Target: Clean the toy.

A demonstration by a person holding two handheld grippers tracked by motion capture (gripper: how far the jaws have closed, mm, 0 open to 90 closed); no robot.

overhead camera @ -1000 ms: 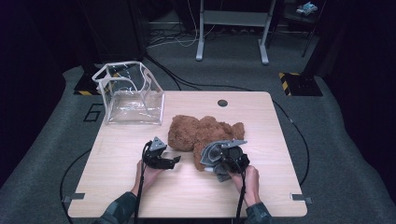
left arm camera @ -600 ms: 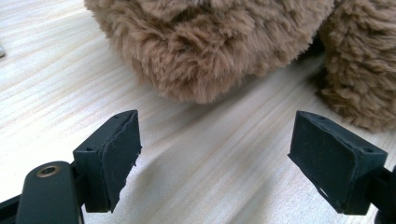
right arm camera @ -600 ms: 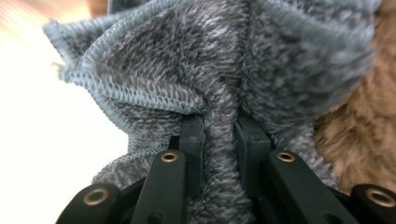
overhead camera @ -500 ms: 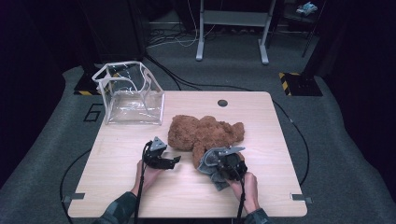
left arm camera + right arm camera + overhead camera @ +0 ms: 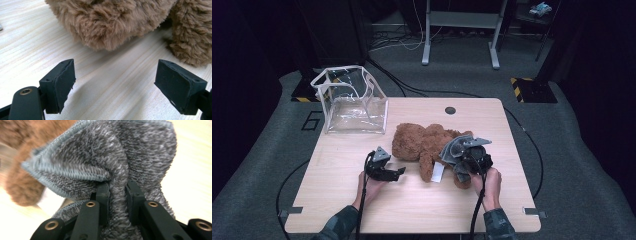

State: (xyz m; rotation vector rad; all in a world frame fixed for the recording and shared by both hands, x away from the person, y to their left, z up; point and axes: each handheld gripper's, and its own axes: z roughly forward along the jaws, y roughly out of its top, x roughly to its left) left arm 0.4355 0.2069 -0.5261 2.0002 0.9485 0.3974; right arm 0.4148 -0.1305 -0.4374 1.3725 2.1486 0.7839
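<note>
A pale wooden table (image 5: 362, 210) stands on grey carpet in a dark room, with a clear plastic box (image 5: 351, 100) at its far left corner. The right gripper (image 5: 117, 192) pinches a grey knitted cloth (image 5: 105, 157) beside the brown teddy bear (image 5: 424, 142). The left gripper (image 5: 115, 82) is spread wide, empty, near the bear.

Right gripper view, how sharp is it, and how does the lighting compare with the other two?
Right gripper view: the grey cloth is fairly sharp, the brown teddy bear behind it blurred, the table washed out. Left gripper view: crisp fur and wood grain, soft shadows under the pads. High view: lit table, dark surroundings.
</note>
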